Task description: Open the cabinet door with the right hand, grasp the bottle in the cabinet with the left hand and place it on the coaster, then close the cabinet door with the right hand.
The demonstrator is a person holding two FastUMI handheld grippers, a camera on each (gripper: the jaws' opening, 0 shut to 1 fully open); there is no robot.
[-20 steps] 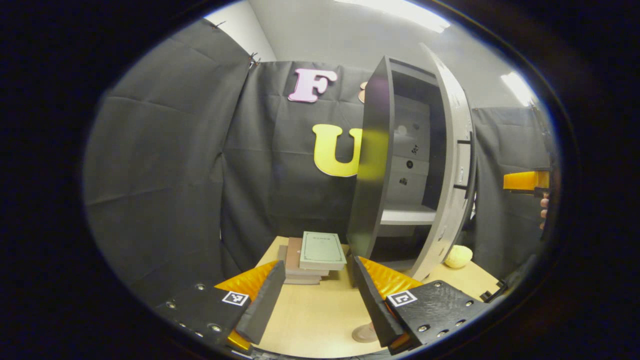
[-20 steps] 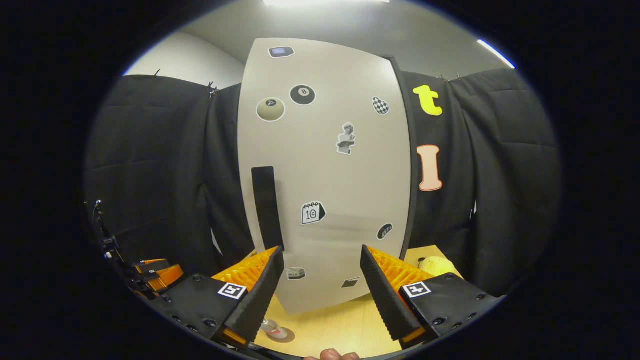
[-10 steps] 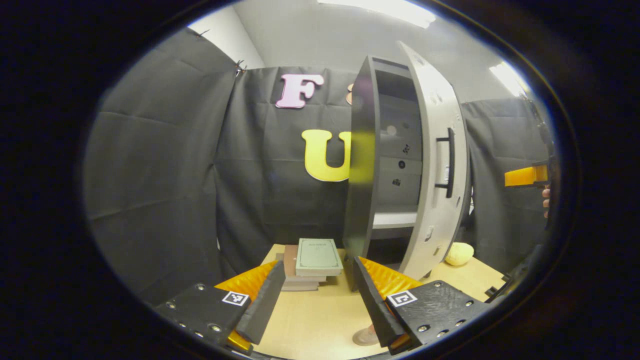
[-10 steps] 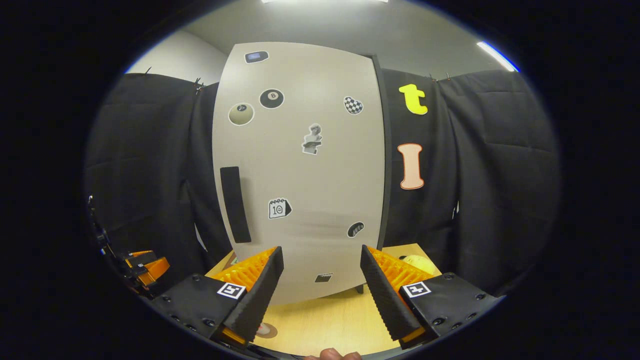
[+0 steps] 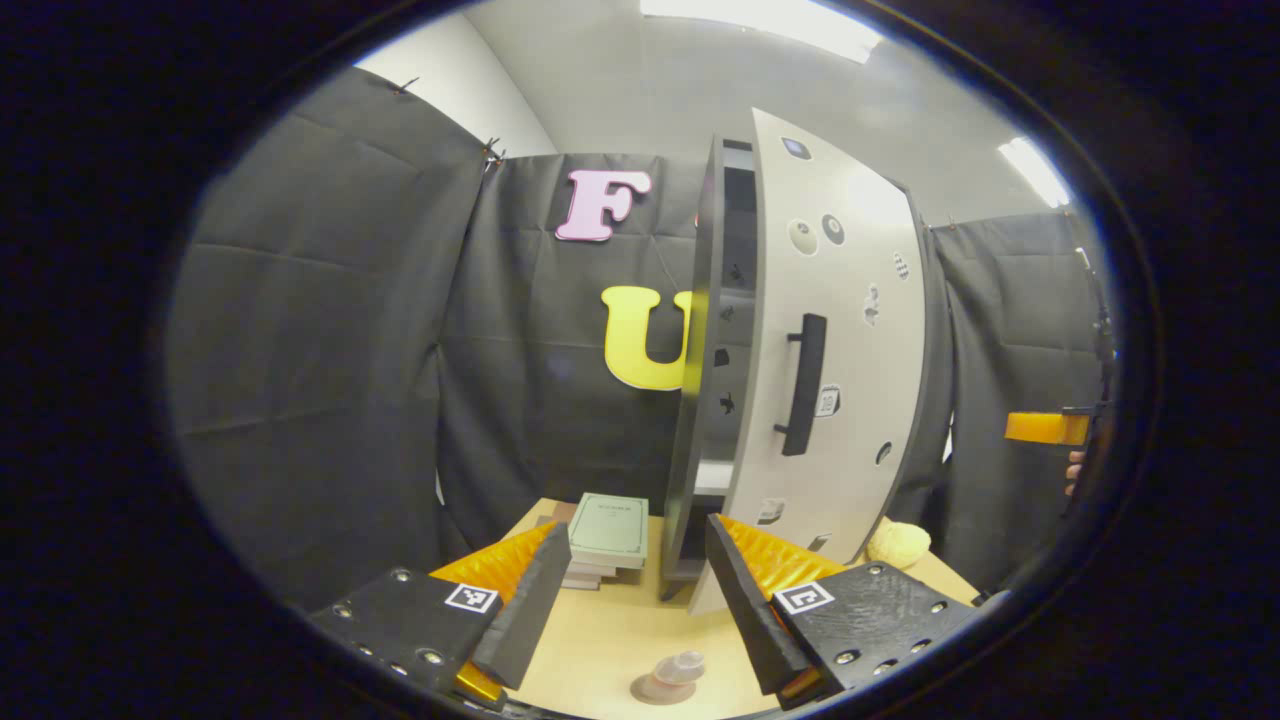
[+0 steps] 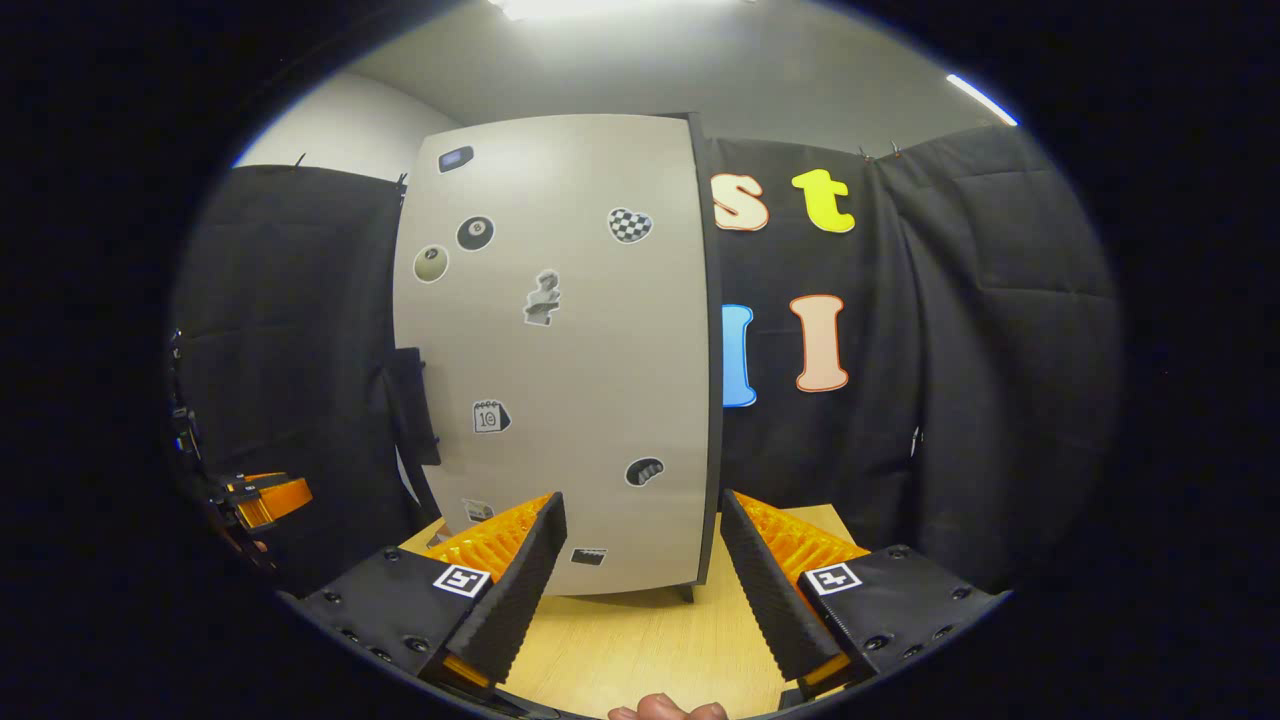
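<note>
As the pale grey sticker-dotted cabinet door [image 5: 835,340] swings most of the way closed, a narrow gap is all that remains of the wide opening seen a second ago. The small clear plastic bottle [image 5: 680,668] stands on the round brown coaster [image 5: 655,690] on the light wooden table [image 6: 650,650]. The left gripper [image 5: 628,600] and right gripper [image 6: 640,585] both hang with fingers apart, holding nothing, with only the last step, shutting the door, apparently near its end.
</note>
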